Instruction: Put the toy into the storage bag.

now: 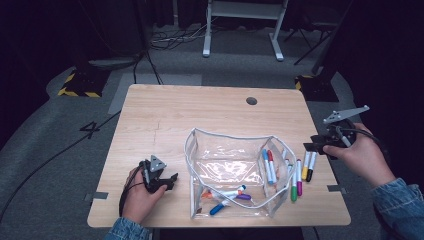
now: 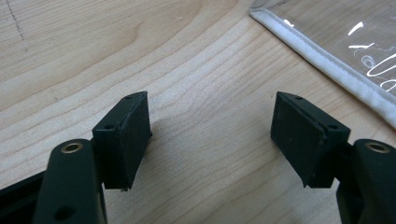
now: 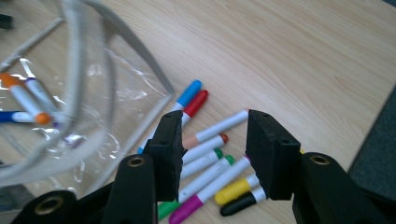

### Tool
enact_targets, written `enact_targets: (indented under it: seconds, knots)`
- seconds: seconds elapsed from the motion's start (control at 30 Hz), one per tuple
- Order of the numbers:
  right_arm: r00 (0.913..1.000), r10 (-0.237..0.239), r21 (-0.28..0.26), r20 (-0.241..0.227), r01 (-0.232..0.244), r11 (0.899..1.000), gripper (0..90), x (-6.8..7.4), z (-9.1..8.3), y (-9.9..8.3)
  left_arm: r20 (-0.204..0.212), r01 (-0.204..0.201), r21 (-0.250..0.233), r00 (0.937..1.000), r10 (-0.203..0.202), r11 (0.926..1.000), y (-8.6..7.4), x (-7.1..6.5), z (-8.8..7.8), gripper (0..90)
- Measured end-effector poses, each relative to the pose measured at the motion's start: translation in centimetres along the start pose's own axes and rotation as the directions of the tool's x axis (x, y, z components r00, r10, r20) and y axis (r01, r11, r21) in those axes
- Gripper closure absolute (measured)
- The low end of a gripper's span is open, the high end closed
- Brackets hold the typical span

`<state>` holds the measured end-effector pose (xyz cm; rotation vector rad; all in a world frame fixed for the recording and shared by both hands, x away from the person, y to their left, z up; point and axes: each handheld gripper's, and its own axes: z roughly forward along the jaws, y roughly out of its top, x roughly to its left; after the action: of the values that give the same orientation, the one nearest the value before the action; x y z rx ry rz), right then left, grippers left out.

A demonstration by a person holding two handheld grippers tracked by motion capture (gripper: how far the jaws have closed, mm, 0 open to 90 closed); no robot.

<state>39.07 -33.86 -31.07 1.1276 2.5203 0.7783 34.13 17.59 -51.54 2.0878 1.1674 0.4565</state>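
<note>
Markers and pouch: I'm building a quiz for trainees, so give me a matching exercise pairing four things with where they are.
1. orange-capped marker
2. yellow-capped marker
3. left gripper
4. right gripper

A. left of the pouch, empty
B. on the table, right of the pouch
C. inside the clear pouch
D. above the loose markers, empty

1-C, 2-B, 3-A, 4-D
</note>
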Motion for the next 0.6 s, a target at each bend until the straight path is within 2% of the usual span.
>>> enact_targets:
  seconds: [0.13,0.3,0.47,0.6]
  knots:
    - [0.9975,0.058,0.019,0.040,-0.059,0.998,57.6,-2.0,1.2,-1.9,0.000,0.000,0.000,1.0000,0.000,1.0000,0.0,0.0,0.0,29.1]
    - [0.9902,0.127,0.056,0.058,-0.130,0.990,57.8,-3.8,3.6,-4.2,0.000,0.000,0.000,1.0000,0.000,1.0000,0.0,0.0,0.0,29.1]
    - [0.9768,0.197,0.087,0.084,-0.204,0.975,57.8,-5.5,6.3,-6.1,0.000,0.000,0.000,1.0000,0.000,1.0000,0.0,0.0,0.0,29.1]
    - [0.9669,0.229,0.108,0.112,-0.241,0.964,58.0,-6.5,8.2,-7.4,0.001,0.001,0.001,1.0000,-0.001,1.0000,0.0,0.0,0.0,29.1]
